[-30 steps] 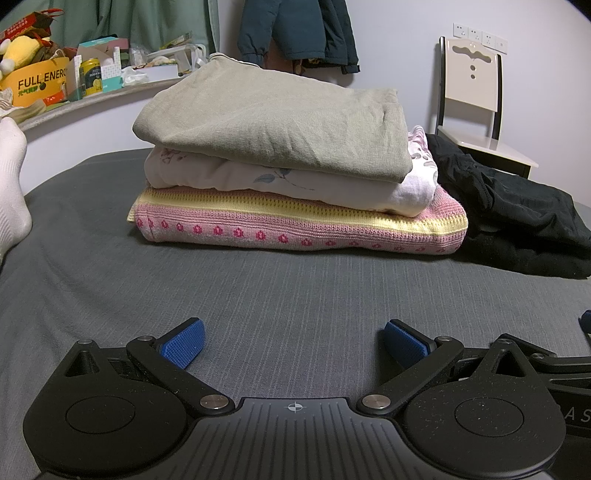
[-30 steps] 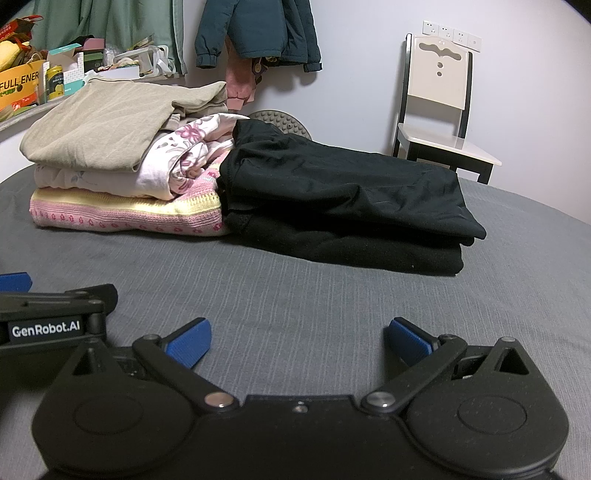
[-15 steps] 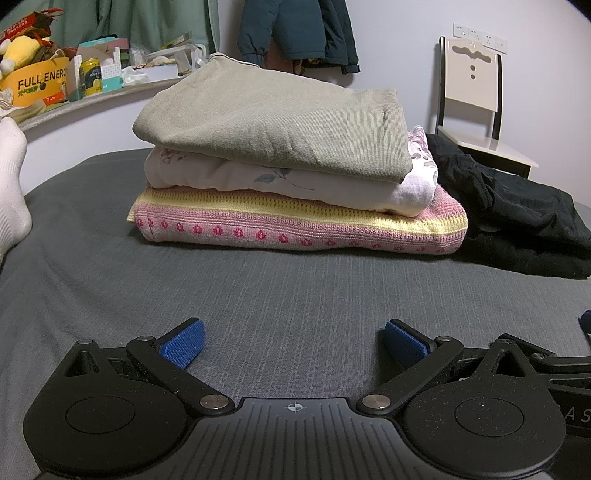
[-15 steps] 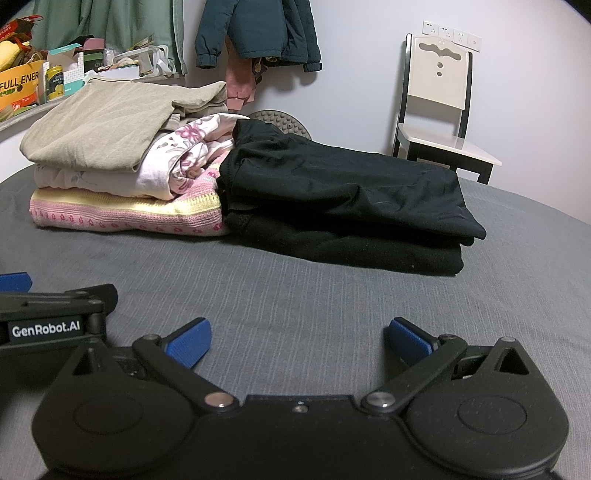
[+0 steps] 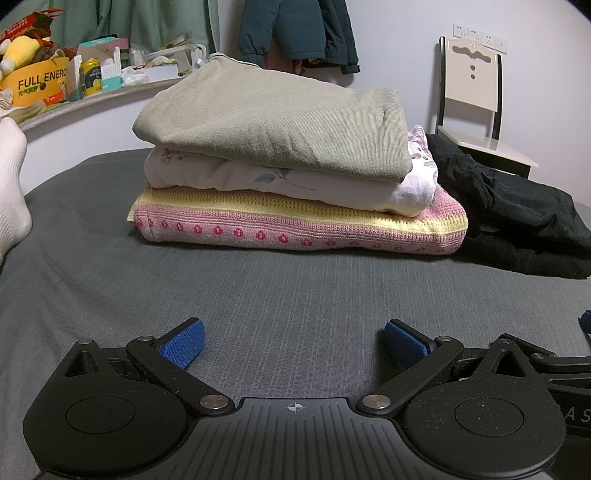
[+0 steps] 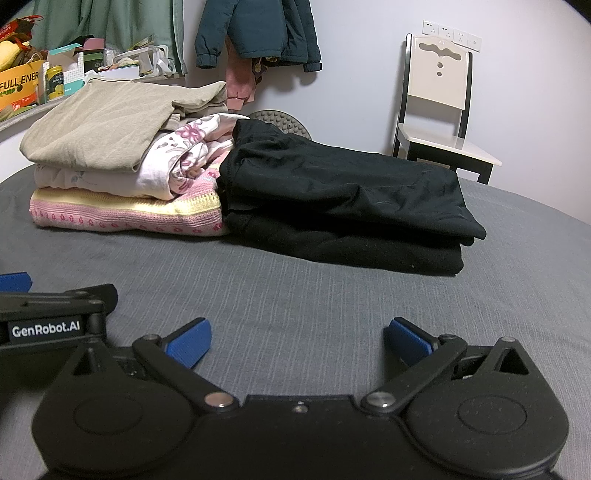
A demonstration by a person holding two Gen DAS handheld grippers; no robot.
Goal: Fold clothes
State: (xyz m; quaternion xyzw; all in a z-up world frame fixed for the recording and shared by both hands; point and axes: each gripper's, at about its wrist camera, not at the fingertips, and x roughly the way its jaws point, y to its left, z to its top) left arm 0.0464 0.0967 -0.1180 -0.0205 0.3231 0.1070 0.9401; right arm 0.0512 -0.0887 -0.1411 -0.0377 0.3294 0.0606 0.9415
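Observation:
A stack of folded clothes lies on the grey bed: an olive-beige top above a white floral garment above a pink and yellow knit. To its right sit two folded black garments, one on the other. My left gripper rests low on the bed in front of the stack, open, nothing between its blue pads. My right gripper also stands open and empty, short of the black pile. The left gripper's body shows at the right wrist view's left edge.
A white chair stands by the wall at the back right. Jackets hang on the wall. A cluttered shelf with boxes and a can runs along the back left. A foot in a white sock rests at the far left.

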